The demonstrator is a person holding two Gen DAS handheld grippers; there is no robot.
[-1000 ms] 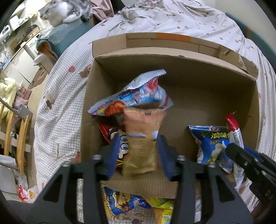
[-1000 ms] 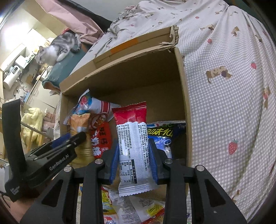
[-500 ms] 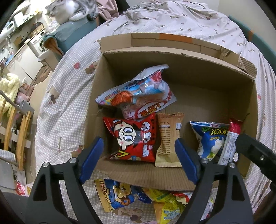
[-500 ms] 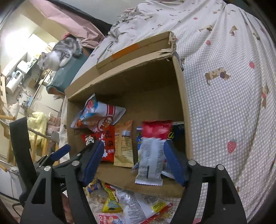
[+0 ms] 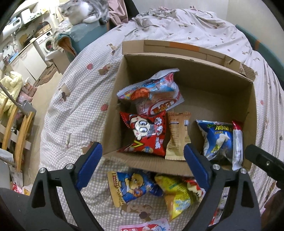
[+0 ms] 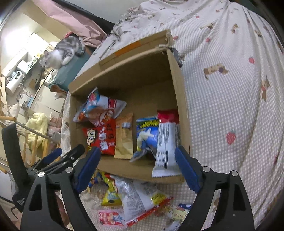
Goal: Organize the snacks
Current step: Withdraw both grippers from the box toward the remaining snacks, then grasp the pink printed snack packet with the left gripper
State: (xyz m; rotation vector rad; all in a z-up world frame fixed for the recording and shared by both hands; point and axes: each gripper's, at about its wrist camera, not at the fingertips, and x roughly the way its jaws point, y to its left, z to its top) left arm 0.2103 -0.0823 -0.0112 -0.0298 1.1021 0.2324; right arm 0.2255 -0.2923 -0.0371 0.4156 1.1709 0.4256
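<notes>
An open cardboard box [image 5: 209, 81] [image 6: 181, 99] lies on the bed with several snacks in it. A tan packet [image 5: 178, 135] [image 6: 124, 136] lies beside a red cartoon bag [image 5: 145, 133] [image 6: 102, 136]. A white and red packet [image 6: 166, 142] [image 5: 237, 142] leans at the box's right wall, next to a blue bag [image 5: 216, 138] [image 6: 146, 135]. My left gripper [image 5: 142, 167] is open and empty over the box's near edge. My right gripper [image 6: 138, 168] is open and empty there too.
Several loose snack packets [image 5: 134, 186] [image 6: 136, 197] lie on the checked bedspread in front of the box. A cat [image 5: 83, 10] [image 6: 62, 51] lies on a teal cushion at the far left. A wooden chair [image 5: 16, 131] stands beside the bed.
Both grippers opened and pulled back from the box. The left let go of the tan packet and the right let go of the white and red packet; both now lie in the box.
</notes>
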